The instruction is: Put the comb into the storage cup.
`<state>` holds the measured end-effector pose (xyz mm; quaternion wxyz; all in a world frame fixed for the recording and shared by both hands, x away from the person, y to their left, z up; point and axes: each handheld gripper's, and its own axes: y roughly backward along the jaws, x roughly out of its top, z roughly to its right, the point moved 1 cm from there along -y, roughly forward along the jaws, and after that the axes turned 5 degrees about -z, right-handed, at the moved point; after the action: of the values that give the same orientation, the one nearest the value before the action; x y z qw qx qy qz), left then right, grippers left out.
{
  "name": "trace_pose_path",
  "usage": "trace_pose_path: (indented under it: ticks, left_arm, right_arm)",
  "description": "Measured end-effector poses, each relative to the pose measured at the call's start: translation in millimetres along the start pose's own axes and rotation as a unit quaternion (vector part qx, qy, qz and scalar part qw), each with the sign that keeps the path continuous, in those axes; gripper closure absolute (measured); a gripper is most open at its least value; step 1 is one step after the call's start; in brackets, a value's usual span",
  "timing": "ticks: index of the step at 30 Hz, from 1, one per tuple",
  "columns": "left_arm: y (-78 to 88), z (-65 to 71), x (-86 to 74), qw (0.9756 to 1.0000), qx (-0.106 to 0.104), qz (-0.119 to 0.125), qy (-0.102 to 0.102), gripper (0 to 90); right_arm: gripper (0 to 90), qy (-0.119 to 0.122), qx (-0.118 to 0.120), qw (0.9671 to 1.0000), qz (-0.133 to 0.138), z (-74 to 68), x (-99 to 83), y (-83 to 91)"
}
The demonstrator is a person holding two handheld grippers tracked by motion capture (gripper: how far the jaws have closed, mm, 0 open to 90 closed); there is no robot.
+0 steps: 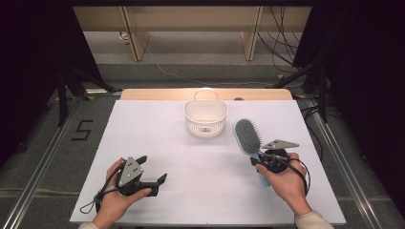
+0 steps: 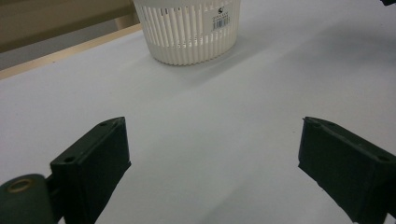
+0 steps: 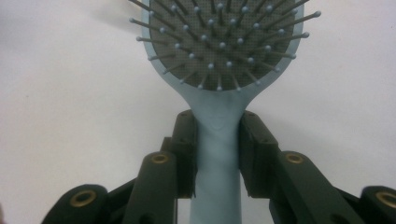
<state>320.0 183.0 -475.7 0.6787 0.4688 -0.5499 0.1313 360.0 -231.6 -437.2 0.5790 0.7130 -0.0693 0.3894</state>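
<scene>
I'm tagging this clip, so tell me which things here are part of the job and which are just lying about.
In the job:
hairbrush, its handle clamped in the right gripper
white basket, apart from the brush, toward the table's far edge

Just about:
left gripper, open on nothing
cables on the floor

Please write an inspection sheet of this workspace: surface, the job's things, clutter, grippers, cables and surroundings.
Surface: white table, a wooden strip along its far edge.
Job's things: light blue hairbrush, bristles up, its handle clamped; white slotted basket upright near the far edge, something small and dark inside, too small to tell.
Clutter: nothing seen.
Grippers: right gripper shut on the hairbrush handle; left gripper open, nothing between its jaws, pointing toward the basket.
Cables: a black cable loops from the right gripper; another trails by the left hand; more hang at the far right.
Surroundings: grey floor marked with a 5, wooden legs behind, dark curtains at the sides.
</scene>
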Motion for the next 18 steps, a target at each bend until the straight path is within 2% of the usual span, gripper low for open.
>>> trace_pose_path:
  ticks: [18]
  left_arm:
    - [-0.2,0.0,-0.2,1.0000,0.000,-0.001,-0.001,8.2]
  right_arm:
    - [70.5,0.005,-0.005,0.9998,0.017,3.0,1.8,2.3]
